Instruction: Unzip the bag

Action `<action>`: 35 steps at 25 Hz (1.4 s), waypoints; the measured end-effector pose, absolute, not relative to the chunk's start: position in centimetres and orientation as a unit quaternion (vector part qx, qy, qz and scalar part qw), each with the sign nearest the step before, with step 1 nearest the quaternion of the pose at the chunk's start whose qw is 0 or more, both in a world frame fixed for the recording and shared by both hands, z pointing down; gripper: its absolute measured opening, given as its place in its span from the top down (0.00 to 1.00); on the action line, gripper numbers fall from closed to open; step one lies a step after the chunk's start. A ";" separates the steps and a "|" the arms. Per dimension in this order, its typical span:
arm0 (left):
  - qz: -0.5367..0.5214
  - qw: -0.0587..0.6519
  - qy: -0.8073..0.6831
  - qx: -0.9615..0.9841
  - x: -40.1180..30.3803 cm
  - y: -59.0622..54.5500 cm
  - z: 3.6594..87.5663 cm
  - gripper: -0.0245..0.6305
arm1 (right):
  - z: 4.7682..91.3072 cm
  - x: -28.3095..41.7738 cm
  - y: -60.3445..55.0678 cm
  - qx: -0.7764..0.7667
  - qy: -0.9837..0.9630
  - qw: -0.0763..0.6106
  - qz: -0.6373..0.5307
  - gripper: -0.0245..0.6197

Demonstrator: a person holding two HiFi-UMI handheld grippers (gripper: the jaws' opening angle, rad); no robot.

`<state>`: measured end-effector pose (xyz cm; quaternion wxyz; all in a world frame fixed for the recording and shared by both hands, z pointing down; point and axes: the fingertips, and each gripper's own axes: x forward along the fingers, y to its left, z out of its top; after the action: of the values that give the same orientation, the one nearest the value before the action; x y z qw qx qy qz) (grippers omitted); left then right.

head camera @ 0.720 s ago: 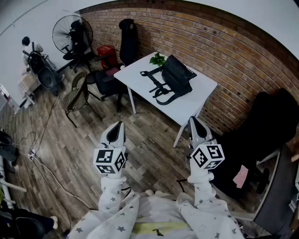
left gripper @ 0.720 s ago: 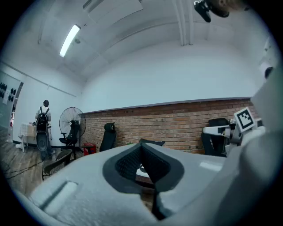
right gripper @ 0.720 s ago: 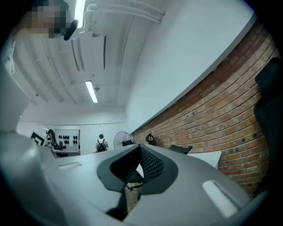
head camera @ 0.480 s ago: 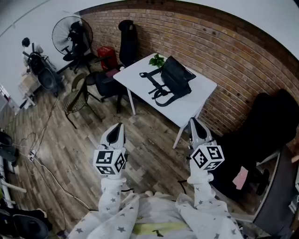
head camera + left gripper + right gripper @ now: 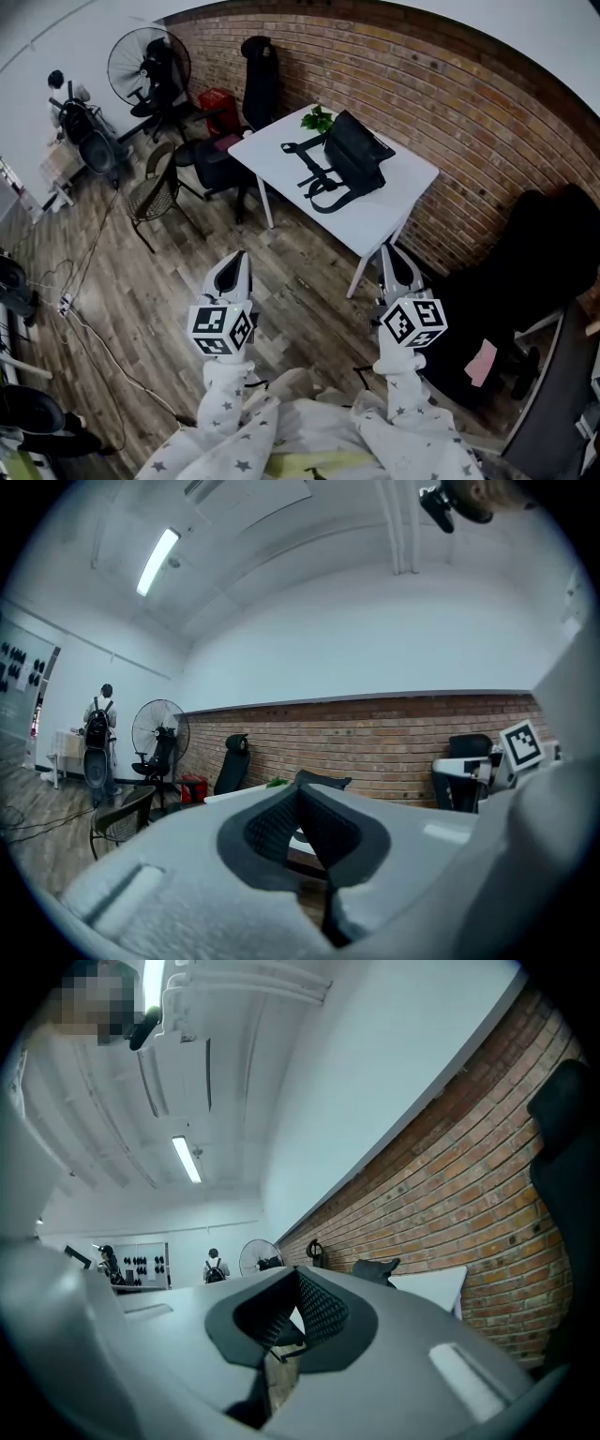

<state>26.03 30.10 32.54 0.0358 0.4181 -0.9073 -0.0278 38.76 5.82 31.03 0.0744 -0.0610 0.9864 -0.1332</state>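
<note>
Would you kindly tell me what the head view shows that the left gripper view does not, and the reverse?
Only the head view shows the straps of the black bag lying across the white table, and the person's star-patterned sleeves. Only the left gripper view shows the ceiling light. Both show the bag, the standing fan, the brick wall and the left gripper, shut and empty.
</note>
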 end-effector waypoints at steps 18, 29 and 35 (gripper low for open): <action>-0.033 0.065 -0.907 0.416 20.6 28.4 34.7 0.77 | 33.5 31.5 4.4 -0.043 0.988 0.053 -0.136 0.81; -0.037 0.085 -0.896 0.433 10.5 26.6 36.2 0.74 | 35.5 22.0 3.2 -0.058 0.986 0.037 -0.149 0.79; -0.041 0.078 -0.887 0.454 4.6 25.0 35.5 0.73 | 35.2 16.8 2.4 -0.072 0.986 0.043 -0.144 0.78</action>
<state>4.55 25.03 35.53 0.0778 0.4539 -0.8867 -0.0408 16.85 2.44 35.16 0.0429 -0.0724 0.9860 -0.1437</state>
